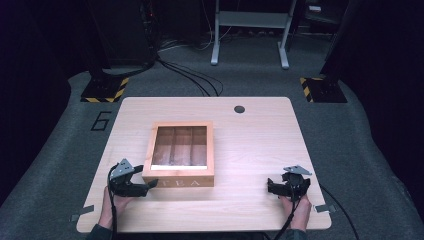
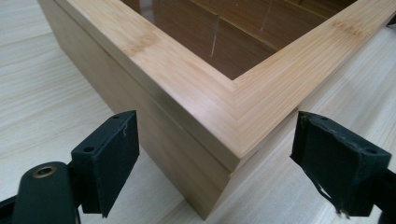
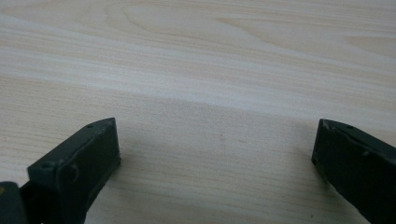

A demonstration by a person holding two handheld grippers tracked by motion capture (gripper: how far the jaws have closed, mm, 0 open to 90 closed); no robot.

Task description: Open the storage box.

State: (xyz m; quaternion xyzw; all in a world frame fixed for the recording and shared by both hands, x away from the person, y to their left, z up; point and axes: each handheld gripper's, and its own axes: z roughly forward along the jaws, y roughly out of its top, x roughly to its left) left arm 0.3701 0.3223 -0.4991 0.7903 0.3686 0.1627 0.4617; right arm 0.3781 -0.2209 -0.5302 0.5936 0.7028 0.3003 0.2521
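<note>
The counter point(image 1: 250, 145) in front of me is a pale wooden top with a round cable hole point(image 1: 239, 109) near its far edge. On it, a little left of centre, sits the bamboo tea box point(image 1: 179, 155), square, with a clear window in its lid through which I can see the dividers of its compartments, and the letters TEA on the front wall that faces me. Its lid lies flat and closed on the body.

My left tool point(image 1: 131, 181) is down at the box's near left corner, just beside it and pointing to my right, toward that corner. In the left gripper view the corner of the tea box point(image 2: 224, 116) stands between my two jaws, which are spread wide with a clear gap on either side, so I am holding nothing yet. The seam under the lid runs along both walls away from that corner.

My right tool point(image 1: 286, 186) rests well apart from the box, off to its right near the front edge of the counter, jaws also wide over bare wood point(image 3: 210, 93).

The left hand is plainly the nearer one. The box lies just ahead of it, so I judge the coming move belongs to that hand, at the lid's corner.
</note>
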